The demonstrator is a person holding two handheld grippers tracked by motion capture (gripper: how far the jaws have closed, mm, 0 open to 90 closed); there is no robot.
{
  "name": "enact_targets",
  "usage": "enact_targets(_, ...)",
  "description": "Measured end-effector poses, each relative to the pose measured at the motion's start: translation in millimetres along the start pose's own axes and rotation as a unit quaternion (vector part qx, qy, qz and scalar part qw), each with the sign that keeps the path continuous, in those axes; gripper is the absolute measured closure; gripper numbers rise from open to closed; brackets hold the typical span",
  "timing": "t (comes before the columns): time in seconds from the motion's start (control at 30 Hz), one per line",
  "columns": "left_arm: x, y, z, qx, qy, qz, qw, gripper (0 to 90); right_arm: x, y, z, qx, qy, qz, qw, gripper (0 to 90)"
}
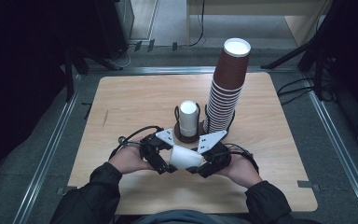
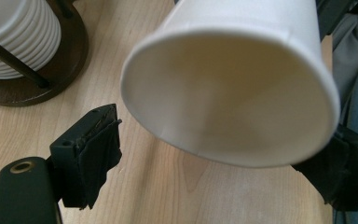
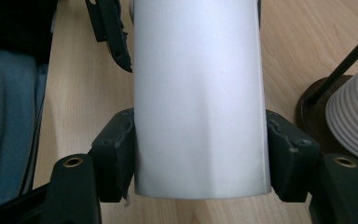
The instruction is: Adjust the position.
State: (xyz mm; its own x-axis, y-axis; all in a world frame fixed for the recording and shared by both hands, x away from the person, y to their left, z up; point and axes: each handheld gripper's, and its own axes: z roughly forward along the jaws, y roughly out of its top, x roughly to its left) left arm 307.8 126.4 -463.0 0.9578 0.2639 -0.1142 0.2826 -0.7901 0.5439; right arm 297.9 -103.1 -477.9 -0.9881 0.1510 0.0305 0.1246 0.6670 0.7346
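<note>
White cup (image 3: 199,98): paper, matt, smooth, faint side seam. Table (image 1: 130,100): pale wood-look top, light grain, satin sheen. Right gripper (image 3: 198,163): black matt plastic, brass-looking screw inserts; pads (image 3: 116,158) rough, frayed at edges. Left gripper (image 2: 214,154): same black plastic, pad wrapped in crinkly tape. Brown cups (image 1: 227,84) at 1 o'clock: ribbed paper. Holder base (image 2: 51,70): dark glossy wood.

White paper cup (image 1: 185,157) between black grippers — plain, unpatterned. Tall cup stack (image 1: 227,88) is reddish-brown with white ribbed rims; short stack (image 1: 188,118) white; holder base (image 2: 51,70) dark brown — tabletop (image 1: 135,100) light wood grain.
</note>
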Motion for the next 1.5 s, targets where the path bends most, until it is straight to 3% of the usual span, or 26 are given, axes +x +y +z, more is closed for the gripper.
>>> enact_targets(0.23,2.2,-2.2,-8.8,-0.033,-0.005,-0.009,0.9994,9.6,-4.2,-4.2,-7.1,-0.023,0.012,0.019,0.9995,34.7)
enact_targets(0.37,4.3,-3.7,-11.7,-0.055,-0.019,-0.018,0.9981,7.8,-6.7,-5.5,-11.5,-0.038,0.011,0.025,0.9989,34.6)
enact_targets(0.53,6.3,-5.7,-15.4,-0.098,-0.041,-0.028,0.9940,5.8,-7.8,-7.0,-15.0,-0.050,0.022,0.036,0.9978,34.5)
enact_targets(0.67,5.3,-4.7,-14.9,-0.118,-0.057,-0.033,0.9908,5.8,-7.9,-7.1,-16.3,-0.063,0.031,0.039,0.9968,34.5)
enact_targets(0.8,5.0,-2.2,-12.7,-0.128,-0.077,-0.038,0.9881,5.8,-6.9,-6.5,-15.4,-0.073,0.042,0.037,0.9958,34.4)
enact_targets(0.9,3.0,-0.6,-12.3,-0.131,-0.076,-0.032,0.9880,5.9,-5.7,-5.3,-14.5,-0.075,0.051,0.037,0.9951,34.4)
enact_targets(1.03,3.1,0.8,-12.8,-0.147,-0.094,-0.046,0.9836,7.5,-4.5,-3.7,-13.5,-0.084,0.061,0.040,0.9938,34.4)
enact_targets(1.07,2.7,1.4,-13.0,-0.149,-0.092,-0.046,0.9835,7.6,-4.5,-3.5,-13.3,-0.087,0.064,0.041,0.9933,34.4)
enact_targets(1.27,3.7,0.6,-17.5,-0.166,-0.101,-0.046,0.9800,18.8,-5.4,-3.5,-15.2,-0.096,0.073,0.048,0.9916,34.5)
enact_targets(1.5,4.1,0.4,-19.6,-0.164,-0.108,-0.042,0.9796,25.7,-6.2,-3.8,-15.9,-0.096,0.075,0.049,0.9913,34.9)
